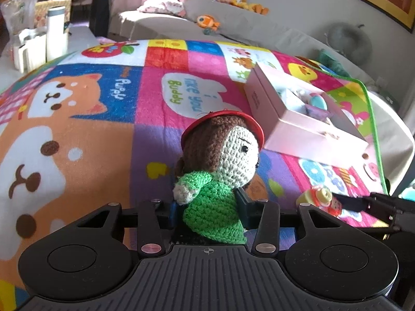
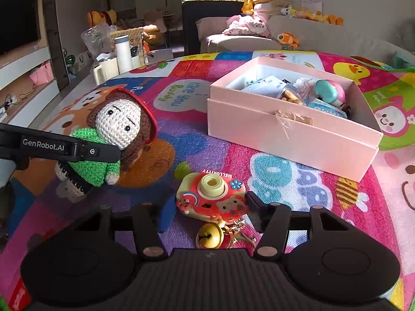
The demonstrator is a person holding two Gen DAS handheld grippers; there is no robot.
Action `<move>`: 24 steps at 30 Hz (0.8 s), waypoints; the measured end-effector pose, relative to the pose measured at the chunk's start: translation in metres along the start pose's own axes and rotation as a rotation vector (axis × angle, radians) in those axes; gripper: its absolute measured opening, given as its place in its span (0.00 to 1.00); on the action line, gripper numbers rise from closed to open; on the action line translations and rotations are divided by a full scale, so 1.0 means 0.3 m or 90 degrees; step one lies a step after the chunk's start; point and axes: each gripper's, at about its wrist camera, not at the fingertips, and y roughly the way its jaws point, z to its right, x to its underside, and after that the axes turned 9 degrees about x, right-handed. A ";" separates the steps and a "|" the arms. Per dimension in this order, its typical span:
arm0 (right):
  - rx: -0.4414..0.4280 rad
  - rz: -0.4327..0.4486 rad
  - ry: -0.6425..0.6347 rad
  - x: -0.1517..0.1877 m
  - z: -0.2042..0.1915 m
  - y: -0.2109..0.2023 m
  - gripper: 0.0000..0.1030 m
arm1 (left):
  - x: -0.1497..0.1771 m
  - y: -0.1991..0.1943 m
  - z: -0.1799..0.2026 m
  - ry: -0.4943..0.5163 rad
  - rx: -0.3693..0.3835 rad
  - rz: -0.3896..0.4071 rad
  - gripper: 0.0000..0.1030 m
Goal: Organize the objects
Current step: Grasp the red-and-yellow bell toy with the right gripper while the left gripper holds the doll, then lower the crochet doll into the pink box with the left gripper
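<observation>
A crocheted doll (image 1: pixel 220 165) with brown hair, a red cap and a green top is held upright in my left gripper (image 1: pixel 210 207), which is shut on its body. The doll also shows in the right wrist view (image 2: pixel 114 132), gripped by the left gripper's finger (image 2: pixel 64 147). A red and yellow toy camera keychain (image 2: pixel 211 197) with a gold bell (image 2: pixel 208 237) lies on the mat between the fingers of my right gripper (image 2: pixel 207 210), which looks closed on it. The camera also shows in the left wrist view (image 1: pixel 320 199). An open pink box (image 2: pixel 290 134) stands beyond, also in the left wrist view (image 1: pixel 293 127).
The pink box holds several small toys, among them a teal and pink one (image 2: pixel 330 92). A colourful play mat (image 1: pixel 77 119) covers the surface. A white bottle (image 2: pixel 124 53) and jug (image 2: pixel 105 70) stand at the far left. A sofa with plush toys (image 2: pixel 285 39) lies behind.
</observation>
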 end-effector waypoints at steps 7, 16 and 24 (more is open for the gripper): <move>-0.015 0.040 0.003 0.026 0.117 -0.201 0.55 | 0.098 -0.094 0.090 0.050 0.047 -0.022 0.44; 0.012 0.147 0.107 0.016 0.319 -0.349 0.55 | -0.100 -0.111 0.277 0.075 0.125 0.043 0.42; 0.010 0.140 0.167 0.064 0.423 -0.295 0.55 | -0.400 0.168 0.400 -0.011 0.195 0.116 0.43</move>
